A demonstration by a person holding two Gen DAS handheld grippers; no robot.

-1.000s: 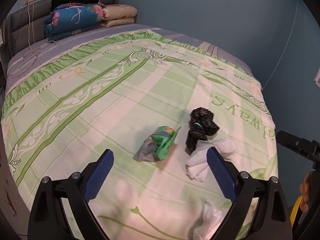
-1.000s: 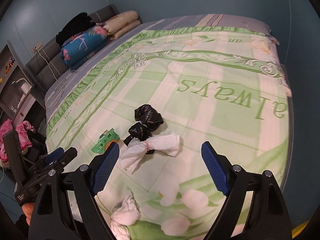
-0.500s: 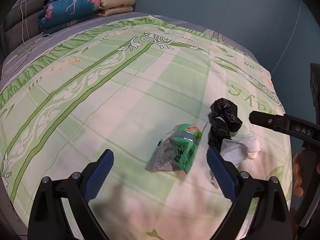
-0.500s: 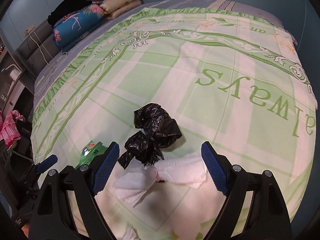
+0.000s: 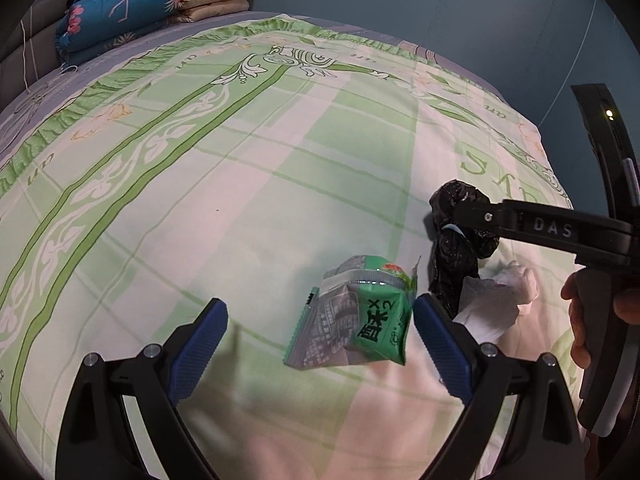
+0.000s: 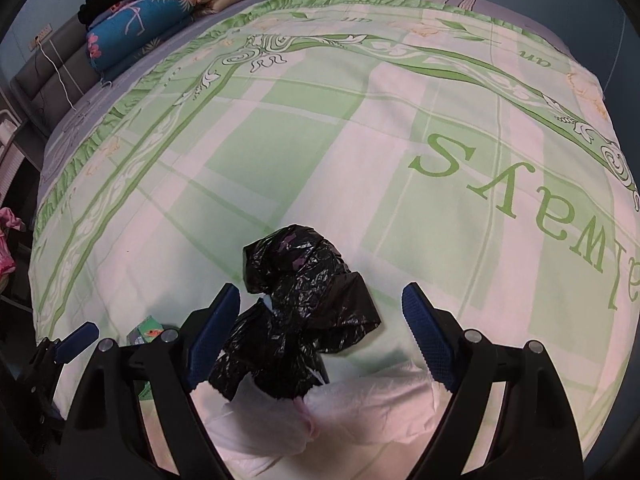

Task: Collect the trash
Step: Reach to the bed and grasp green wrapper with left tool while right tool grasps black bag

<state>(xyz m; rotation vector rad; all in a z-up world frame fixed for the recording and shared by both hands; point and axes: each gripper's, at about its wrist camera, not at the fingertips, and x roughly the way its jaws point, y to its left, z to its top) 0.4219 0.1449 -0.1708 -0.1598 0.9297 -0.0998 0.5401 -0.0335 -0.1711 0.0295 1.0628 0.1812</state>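
A green snack wrapper (image 5: 360, 316) lies crumpled on the green-patterned bedspread (image 5: 240, 184). My left gripper (image 5: 320, 316) is open just above it, the wrapper between the fingers and close to the right pad (image 5: 436, 344). A crumpled black plastic bag (image 6: 304, 304) rests on a white tissue (image 6: 360, 408). My right gripper (image 6: 320, 304) is open with the bag between its fingers, nearer the left one. In the left wrist view the black bag (image 5: 452, 248) and tissue (image 5: 500, 300) sit to the right, under the right gripper's finger (image 5: 540, 228). The wrapper (image 6: 146, 330) peeks out at lower left.
Folded quilts and pillows (image 5: 140, 12) are stacked at the head of the bed by the grey headboard (image 6: 52, 76). A blue wall (image 5: 440, 8) runs along the far side. A person's hand (image 5: 584, 320) holds the right gripper. Something pink (image 6: 8, 240) sits beside the bed.
Both grippers have come down and forward toward the bed. The wrapper now lies between the left fingers, the black bag between the right ones. The right gripper has entered the left wrist view.
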